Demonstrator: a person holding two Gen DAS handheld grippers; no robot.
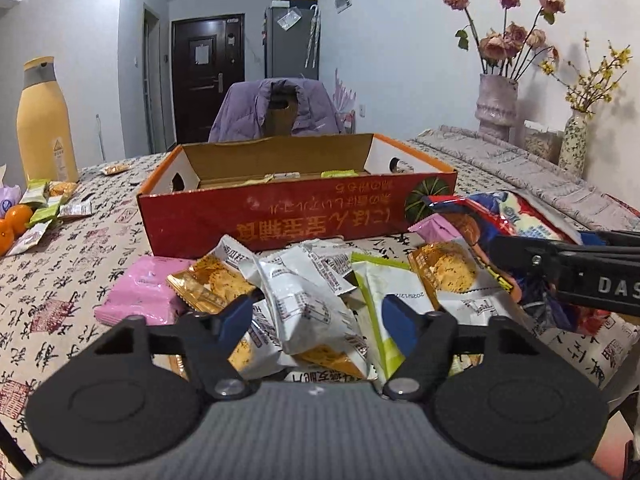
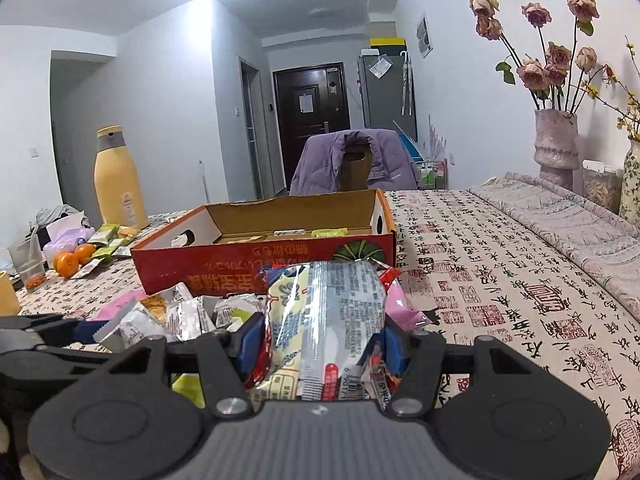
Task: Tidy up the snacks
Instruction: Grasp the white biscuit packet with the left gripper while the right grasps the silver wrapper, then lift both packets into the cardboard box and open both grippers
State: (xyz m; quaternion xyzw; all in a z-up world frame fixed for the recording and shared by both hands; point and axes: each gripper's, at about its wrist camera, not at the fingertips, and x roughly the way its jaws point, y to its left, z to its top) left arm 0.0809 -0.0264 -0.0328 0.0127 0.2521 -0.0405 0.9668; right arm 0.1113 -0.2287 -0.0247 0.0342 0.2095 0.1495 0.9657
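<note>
Right wrist: right gripper (image 2: 320,344) clamps large snack bag (image 2: 324,312) lengthwise, pointing boxward.

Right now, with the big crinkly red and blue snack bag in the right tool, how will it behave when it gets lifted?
The big red and blue foil snack bag looks puffy and creased, so it is probably light and floppy, sagging past the right tool. Its glossy film may slip. The contents may crush if it is squeezed hard.

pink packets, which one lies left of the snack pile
The pink packet lying flat beside the orange cookie packet. The other pink packet sits right of the pile, against the red box.
</note>
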